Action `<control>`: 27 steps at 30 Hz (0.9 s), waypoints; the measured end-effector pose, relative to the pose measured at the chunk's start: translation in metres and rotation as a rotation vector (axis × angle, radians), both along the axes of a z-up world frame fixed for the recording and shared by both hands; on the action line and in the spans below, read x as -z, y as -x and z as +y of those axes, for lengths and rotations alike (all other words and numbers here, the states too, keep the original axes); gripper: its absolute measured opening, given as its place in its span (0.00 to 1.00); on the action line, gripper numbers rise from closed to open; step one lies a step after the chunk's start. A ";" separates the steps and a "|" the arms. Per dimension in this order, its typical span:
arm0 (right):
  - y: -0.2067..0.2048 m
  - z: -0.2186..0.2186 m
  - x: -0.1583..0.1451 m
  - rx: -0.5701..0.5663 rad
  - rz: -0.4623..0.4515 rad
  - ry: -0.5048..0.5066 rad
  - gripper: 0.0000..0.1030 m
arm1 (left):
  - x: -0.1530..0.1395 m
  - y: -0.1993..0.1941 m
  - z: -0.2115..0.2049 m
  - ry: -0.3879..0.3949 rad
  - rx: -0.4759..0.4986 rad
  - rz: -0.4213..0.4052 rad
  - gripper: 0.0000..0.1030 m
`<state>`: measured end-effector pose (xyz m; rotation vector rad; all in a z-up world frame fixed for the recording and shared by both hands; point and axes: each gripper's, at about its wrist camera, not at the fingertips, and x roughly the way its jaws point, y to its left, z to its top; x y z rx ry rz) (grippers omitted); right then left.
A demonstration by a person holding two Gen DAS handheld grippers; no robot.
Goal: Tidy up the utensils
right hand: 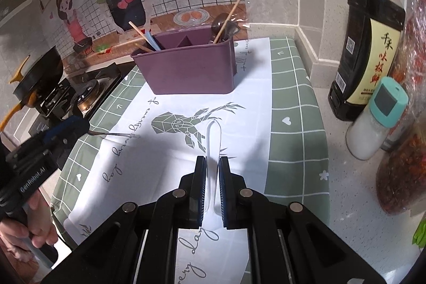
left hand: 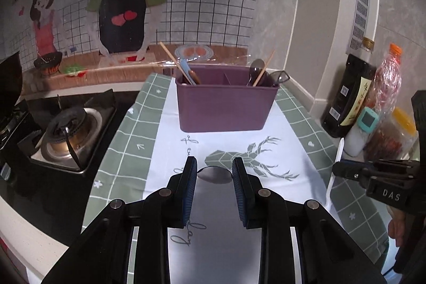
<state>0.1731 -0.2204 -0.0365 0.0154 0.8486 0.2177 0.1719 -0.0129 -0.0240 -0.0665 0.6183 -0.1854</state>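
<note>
A purple utensil box [left hand: 223, 108] [right hand: 191, 71] stands at the back of the checked cloth. It holds chopsticks, a blue utensil and dark spoons. My left gripper [left hand: 214, 167] is shut on a flat, shiny metal utensil [left hand: 214, 204] with a rounded tip, raised above the cloth. From the right wrist view the left gripper [right hand: 82, 127] shows at the left, the metal utensil [right hand: 119, 135] seen edge-on. My right gripper [right hand: 212, 164] is shut on a white plastic utensil [right hand: 213, 137] pointing towards the box. In the left wrist view the right gripper [left hand: 338, 168] and white plastic utensil [left hand: 336, 164] sit at the right.
A gas stove [left hand: 69, 132] [right hand: 87, 97] lies left of the cloth, with a black pan [right hand: 40, 76] beyond it. On the right stand a dark sauce bottle [left hand: 346, 103] [right hand: 364, 52], a white shaker [right hand: 372, 124] and bags of red chillies [right hand: 402, 172]. The wall is close behind the box.
</note>
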 end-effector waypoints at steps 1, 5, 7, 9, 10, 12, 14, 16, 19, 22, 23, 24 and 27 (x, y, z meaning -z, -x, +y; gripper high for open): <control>0.000 0.001 -0.001 -0.002 -0.002 -0.001 0.08 | -0.001 0.001 0.000 0.000 0.001 -0.001 0.27; -0.001 0.001 -0.013 -0.010 -0.023 -0.015 0.08 | -0.021 -0.001 0.002 0.010 0.019 -0.005 0.27; -0.003 0.000 -0.029 -0.015 -0.052 -0.034 0.08 | -0.040 -0.003 0.005 0.032 0.030 -0.015 0.27; -0.008 0.001 -0.059 -0.031 -0.114 -0.040 0.08 | -0.077 -0.011 0.011 0.066 0.049 -0.034 0.19; -0.013 0.003 -0.085 -0.045 -0.171 -0.037 0.08 | -0.091 -0.016 0.015 0.082 0.053 -0.043 0.19; -0.020 0.007 -0.121 -0.058 -0.247 -0.038 0.08 | -0.135 -0.033 0.028 0.150 0.069 -0.063 0.19; -0.034 0.014 -0.161 -0.065 -0.336 -0.036 0.08 | -0.169 -0.050 0.038 0.197 0.085 -0.088 0.19; -0.054 0.024 -0.190 -0.045 -0.404 -0.019 0.08 | -0.189 -0.066 0.046 0.228 0.084 -0.109 0.19; -0.077 0.033 -0.199 -0.034 -0.401 -0.020 0.08 | -0.194 -0.088 0.052 0.190 0.072 -0.101 0.20; -0.085 0.038 -0.183 -0.046 -0.364 -0.013 0.08 | -0.162 -0.102 0.056 0.144 0.054 0.006 0.21; -0.087 0.040 -0.178 -0.045 -0.355 -0.006 0.08 | -0.146 -0.106 0.057 0.130 0.044 0.058 0.22; -0.086 0.041 -0.168 -0.040 -0.342 0.005 0.08 | -0.126 -0.110 0.059 0.127 0.033 0.120 0.22; -0.085 0.040 -0.145 -0.053 -0.292 0.006 0.08 | -0.069 -0.111 0.066 0.142 0.000 0.280 0.22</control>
